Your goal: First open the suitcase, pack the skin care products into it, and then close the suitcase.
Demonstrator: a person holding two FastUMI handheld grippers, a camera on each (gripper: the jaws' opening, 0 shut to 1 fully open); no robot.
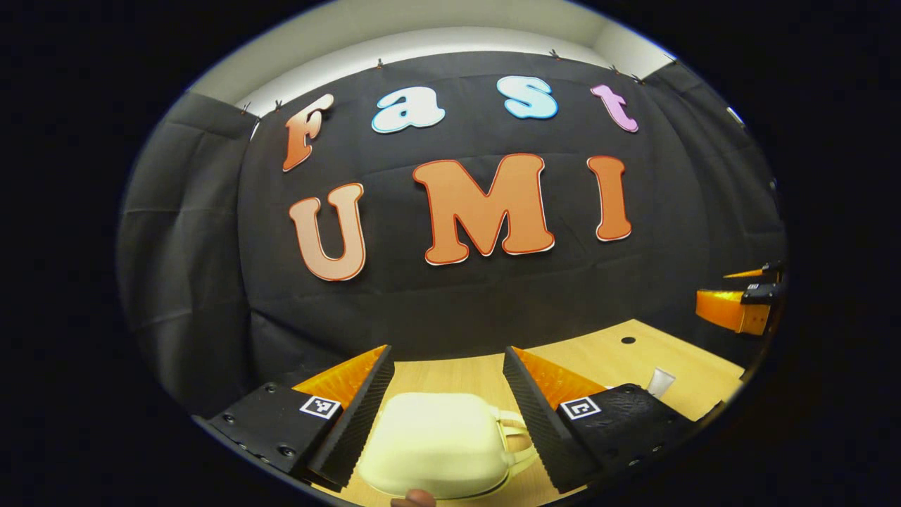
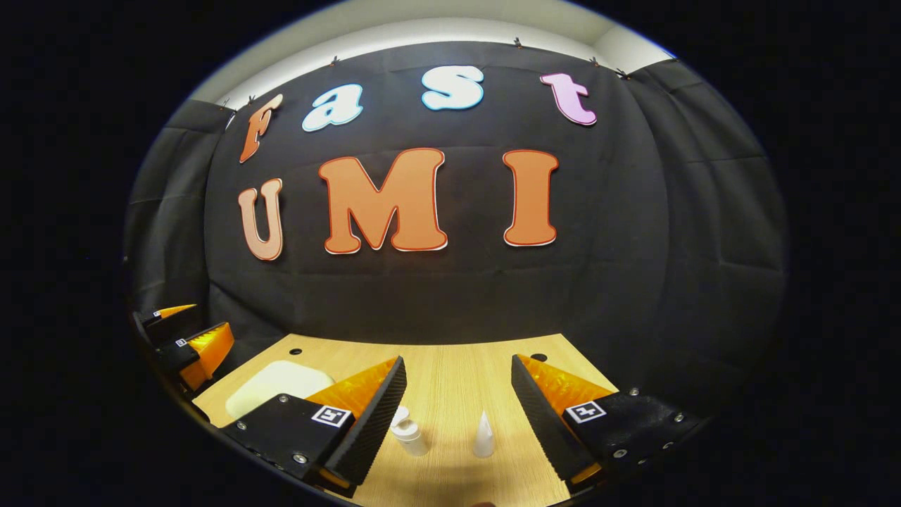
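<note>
**Still shut: cream suitcase below the left gripper, two skin care items below the right**

Closed and lying flat, the suitcase (image 1: 440, 443) is a small cream-white hard shell with rounded corners, and its handle (image 1: 517, 440) loops out from the side facing that view's right. It rests on the light wooden table (image 1: 612, 355), near the table's front edge in the left gripper view. In the right gripper view the same case (image 2: 278, 384) lies toward the table's left edge.

The left gripper (image 1: 447, 412) is held level above the table, looking toward the back wall, with its jaws spread wide and nothing between them. The suitcase sits below and between its two fingers, apart from both as far as can be told. A fingertip (image 1: 415, 498) of the person shows at the bottom edge, just at the case's near side.

The right gripper (image 2: 457, 415) is likewise level, released and empty. Between its fingers, on the table, stand a small white pump bottle (image 2: 408, 436), just beside the left finger, and a white cone-capped tube (image 2: 483, 436) nearer the middle. Neither is touched by the fingers. The two items stand near each other, well apart from the suitcase.

From the left gripper view, a white tube (image 1: 660, 384) shows near the table's right edge, with the other gripper above it at the far right.
</note>
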